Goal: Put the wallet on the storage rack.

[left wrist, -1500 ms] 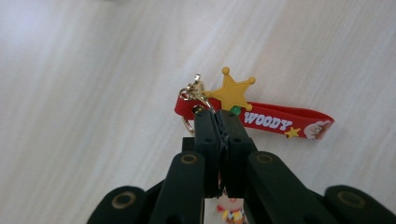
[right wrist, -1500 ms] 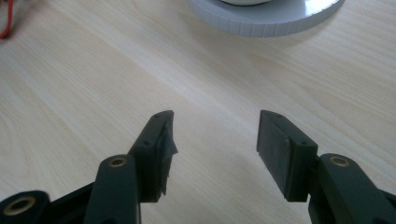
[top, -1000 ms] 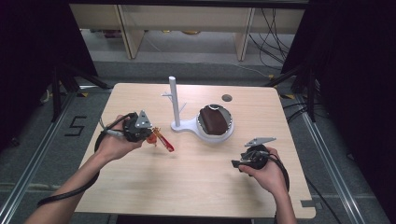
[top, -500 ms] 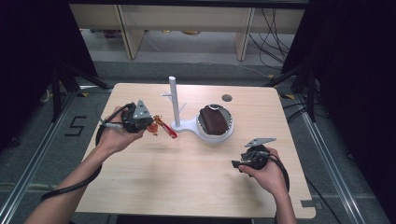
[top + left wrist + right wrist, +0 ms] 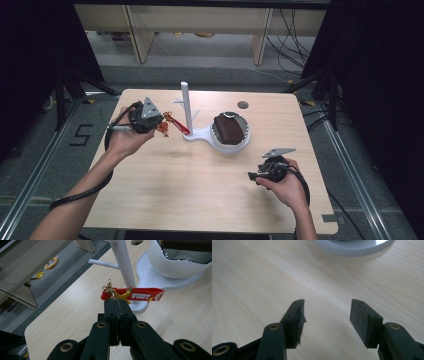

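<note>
white bowl [image 5: 244,142] holds a brown block [image 5: 228,129], left tool [image 5: 116,305] pinches keychain [image 5: 140,295]

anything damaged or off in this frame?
One thing: on the right tongs, the pad of the left-hand jaw looks torn, with a ragged edge peeling into the gap, while the other pad is flat. Otherwise normal: the left tongs are shut on the red keychain near the white stand, which is upright.

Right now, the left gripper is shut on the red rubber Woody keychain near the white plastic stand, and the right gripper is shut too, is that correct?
Not quite: the right gripper is open, its jaws apart over bare table in the right gripper view. The rest holds: the left gripper is shut on the red rubber Woody keychain near the white plastic stand.
</note>
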{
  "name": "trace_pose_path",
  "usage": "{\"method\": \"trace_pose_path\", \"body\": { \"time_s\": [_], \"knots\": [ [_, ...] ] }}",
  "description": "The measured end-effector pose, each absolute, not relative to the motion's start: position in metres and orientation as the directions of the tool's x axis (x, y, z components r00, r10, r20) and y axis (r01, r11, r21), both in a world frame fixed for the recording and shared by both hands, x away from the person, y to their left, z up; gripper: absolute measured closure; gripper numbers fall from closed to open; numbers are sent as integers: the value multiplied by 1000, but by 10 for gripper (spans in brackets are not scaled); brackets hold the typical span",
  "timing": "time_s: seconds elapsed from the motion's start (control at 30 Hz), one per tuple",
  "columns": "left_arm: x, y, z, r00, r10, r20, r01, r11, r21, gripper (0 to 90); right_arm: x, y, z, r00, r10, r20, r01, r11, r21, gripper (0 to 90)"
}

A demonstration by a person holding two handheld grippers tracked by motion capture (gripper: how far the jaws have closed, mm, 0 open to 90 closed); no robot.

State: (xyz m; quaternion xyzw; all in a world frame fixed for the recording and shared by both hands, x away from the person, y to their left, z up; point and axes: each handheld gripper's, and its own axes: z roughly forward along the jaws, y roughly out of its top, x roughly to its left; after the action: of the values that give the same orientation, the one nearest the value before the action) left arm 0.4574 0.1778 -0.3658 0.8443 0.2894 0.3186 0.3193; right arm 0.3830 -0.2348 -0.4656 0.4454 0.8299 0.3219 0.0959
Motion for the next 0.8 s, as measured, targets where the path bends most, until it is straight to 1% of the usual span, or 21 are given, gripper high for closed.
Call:
{"method": "trace_pose_path", "body": {
  "time_s": [0.23,0.27,0.3,0.4,0.53,0.63,0.73,0.77,0.8],
  "knots": [
    [465,181,-362,605,715,350,315,-619,720,872,383,-235,-467,-592,798,116,669,405,623,461],
    [466,181,-362,602,719,348,315,-615,723,872,384,-235,-467,-588,800,121,672,401,622,461],
    [467,181,-361,600,720,349,316,-614,723,872,382,-234,-466,-569,811,140,697,385,605,461],
    [470,180,-360,592,728,346,317,-605,730,873,383,-234,-467,-584,801,131,681,396,616,460],
    [470,178,-357,588,729,350,309,-603,736,872,383,-234,-467,-588,798,129,678,399,617,460],
    [468,176,-354,584,733,349,284,-588,757,873,383,-234,-469,-594,796,120,668,405,624,460],
    [464,174,-349,582,731,356,265,-585,767,873,382,-233,-467,-570,809,145,701,386,600,460],
    [463,174,-348,582,730,359,262,-585,767,872,383,-233,-468,-588,798,131,680,400,615,460],
    [462,173,-347,580,732,358,257,-581,772,872,383,-233,-468,-588,798,134,682,399,613,460]
  ]
}}
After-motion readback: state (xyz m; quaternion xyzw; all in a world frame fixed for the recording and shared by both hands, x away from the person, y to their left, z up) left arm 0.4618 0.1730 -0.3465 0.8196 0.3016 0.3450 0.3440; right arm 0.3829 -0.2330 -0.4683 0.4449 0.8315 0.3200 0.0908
